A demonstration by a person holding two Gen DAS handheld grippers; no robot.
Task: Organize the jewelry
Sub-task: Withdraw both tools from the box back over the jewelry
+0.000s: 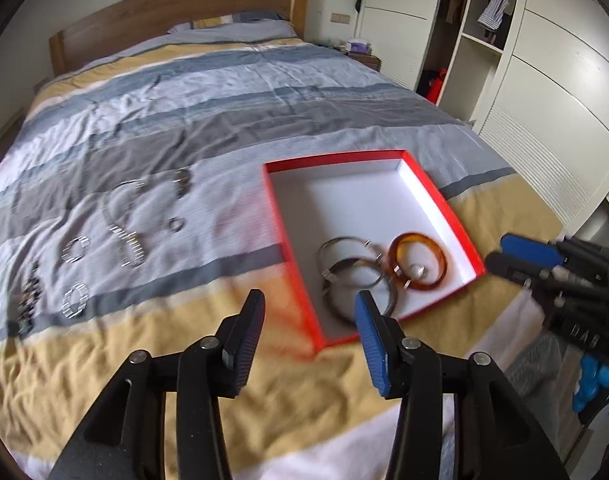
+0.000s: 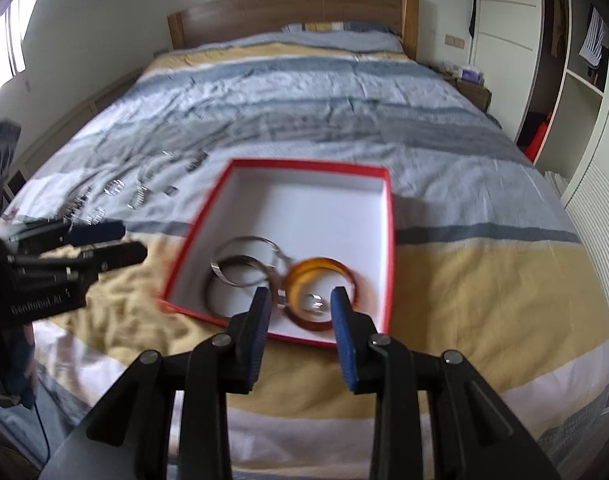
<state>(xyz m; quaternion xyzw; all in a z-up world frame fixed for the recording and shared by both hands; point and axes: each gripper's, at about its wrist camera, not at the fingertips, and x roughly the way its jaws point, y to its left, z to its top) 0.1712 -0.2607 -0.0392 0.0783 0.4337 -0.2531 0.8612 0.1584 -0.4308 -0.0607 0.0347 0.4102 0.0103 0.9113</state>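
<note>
The bed [image 1: 224, 92], under a quilt striped in blue, grey and yellow, carried everything. On its near half lay the red box [image 1: 444, 196], an open shallow tray with a white floor, its long axis running from the foot of the bed toward the headboard [image 1: 176, 4].

Inside the box, all gathered at the end nearer the foot, lay four pieces. Two silver bangles [image 1: 350, 266] overlapped each other flat on the floor. Touching them on the wardrobe side sat one amber bangle [image 1: 420, 264], also flat, and within its circle rested one small silver ring [image 2: 316, 302]. The far end of the box held nothing but white floor.

To the left of the box, well apart from it on the quilt, lay the loose jewelry [image 1: 124, 236]: a silver chain, several short linked pieces, a small ring and a dark beaded strand. Blur kept their exact number uncertain.

The left gripper [image 1: 308, 312] hung over the near left corner of the box, fingers spread apart and gripping nothing. The right gripper [image 2: 302, 308] hung over the near edge, fingers likewise apart and bare, framing the amber bangle.
</note>
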